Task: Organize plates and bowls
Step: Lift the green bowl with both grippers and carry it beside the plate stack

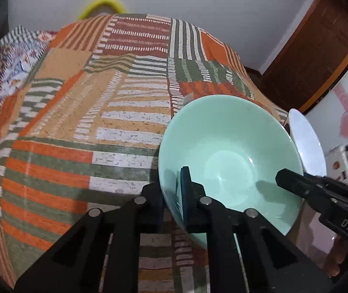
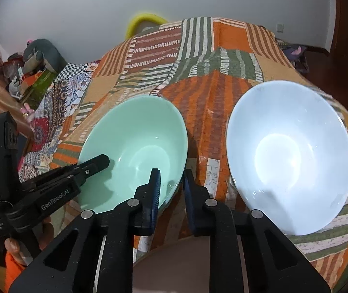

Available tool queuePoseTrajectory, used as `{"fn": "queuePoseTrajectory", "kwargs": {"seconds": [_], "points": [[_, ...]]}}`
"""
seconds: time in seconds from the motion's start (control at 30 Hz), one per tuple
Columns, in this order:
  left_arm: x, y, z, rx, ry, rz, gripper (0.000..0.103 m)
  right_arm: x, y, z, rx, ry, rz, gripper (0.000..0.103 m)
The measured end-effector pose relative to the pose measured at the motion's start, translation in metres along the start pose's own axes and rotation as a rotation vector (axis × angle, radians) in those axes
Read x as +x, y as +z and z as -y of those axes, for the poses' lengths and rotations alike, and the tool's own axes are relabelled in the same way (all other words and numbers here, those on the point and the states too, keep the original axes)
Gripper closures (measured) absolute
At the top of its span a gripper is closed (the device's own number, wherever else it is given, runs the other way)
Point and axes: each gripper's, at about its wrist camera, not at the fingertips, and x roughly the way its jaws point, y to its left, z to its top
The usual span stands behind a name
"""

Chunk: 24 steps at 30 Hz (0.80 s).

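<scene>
**A:** Nearest us, both grippers are on the glossy mint-green ceramic bowl (image 2: 134, 151). The left gripper (image 1: 174, 195) is clamped on its left rim, one finger inside the wall and one outside. The right gripper (image 2: 171, 190) pinches the right rim the same way.

**B:** It sits on the near edge of the patchwork-clothed table (image 1: 76, 122), then?

**A:** Yes, just left of the pale blue-white glazed bowl (image 2: 291, 156); the two are near but apart.

**B:** How would you expect it to handle?

**A:** Stiff, fairly heavy, and brittle, I'd say. That glaze looks slippery, so a thin rim pinch could slide. Two opposite rim grips seem the sensible hold.

**B:** Do the views differ?

**A:** The right wrist view shows the pale bowl whole, and a person's hand (image 2: 15, 246) under the left tool. The left wrist view shows only a sliver of the pale bowl, but more bare cloth on the left. Farther off, a yellow ring (image 2: 144, 22) peeks over the table's far edge.
</scene>
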Motion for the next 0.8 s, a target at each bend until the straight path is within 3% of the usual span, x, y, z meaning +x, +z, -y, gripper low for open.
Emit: {"fn": "queuePoseTrajectory", "kwargs": {"seconds": [0.13,0.4,0.8], "points": [[-0.017,-0.006,0.005,0.028,0.020,0.024,0.092,-0.006,-0.005,-0.008,-0.042,-0.023,0.008,0.086],[-0.065,-0.024,0.018,0.097,0.071,0.075,0.090,-0.031,-0.017,-0.020,-0.050,0.010,0.042,0.086],[-0.141,-0.065,0.028,0.096,0.074,0.122,0.089,-0.076,-0.045,-0.041,-0.063,0.071,0.104,0.085]]}}
